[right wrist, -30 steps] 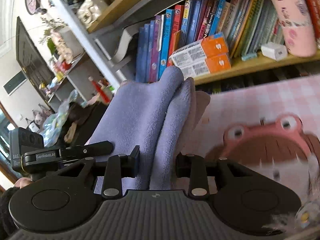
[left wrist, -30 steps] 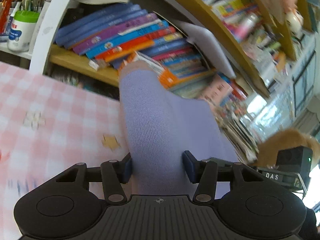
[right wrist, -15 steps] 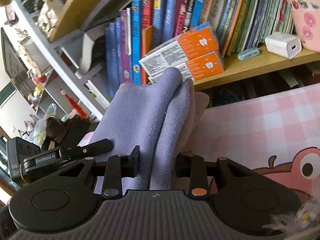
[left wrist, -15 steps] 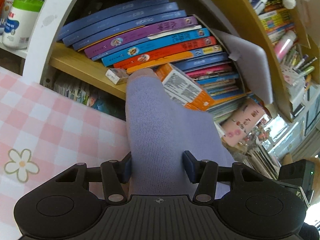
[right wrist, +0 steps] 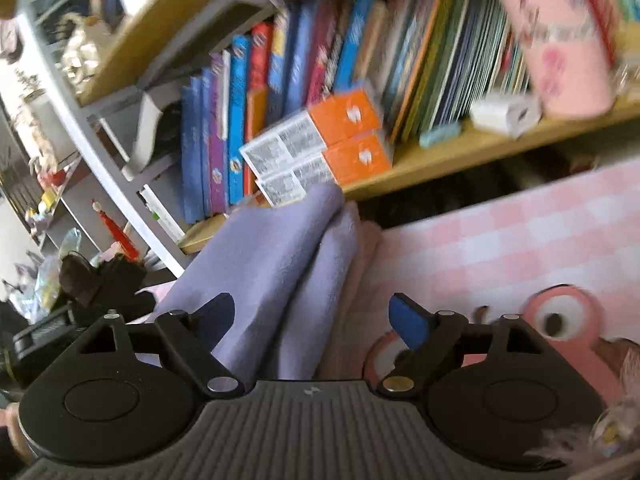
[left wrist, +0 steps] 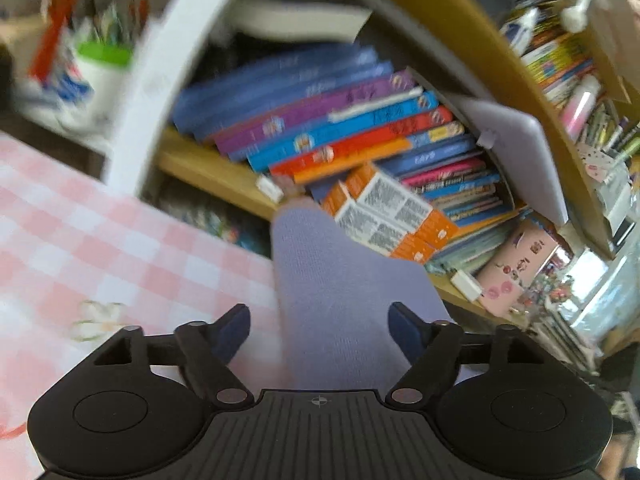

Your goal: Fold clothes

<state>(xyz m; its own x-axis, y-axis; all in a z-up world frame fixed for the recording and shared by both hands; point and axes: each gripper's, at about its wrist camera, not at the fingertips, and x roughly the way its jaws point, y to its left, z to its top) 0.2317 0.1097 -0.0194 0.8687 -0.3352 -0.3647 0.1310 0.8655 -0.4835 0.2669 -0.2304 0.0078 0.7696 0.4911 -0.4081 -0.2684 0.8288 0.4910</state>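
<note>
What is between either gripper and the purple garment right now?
Nothing visible. The purple garment lies directly between the spread fingers of the left gripper, and in the right wrist view its folds sit between the open fingers of the right gripper.

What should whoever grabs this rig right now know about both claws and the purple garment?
Left claw: jaws wide open, the purple garment lies between them, not pinched.
Right claw: also open, straddling bunched folds of the same garment.
The garment sits on the pink checked tablecloth near its far edge, in front of the bookshelf.
Done: both grips are let go and the cloth is gathered in layers; how neat the fold is cannot be judged from these views.
Left: check the fold, regrasp if another fold is needed.
</note>
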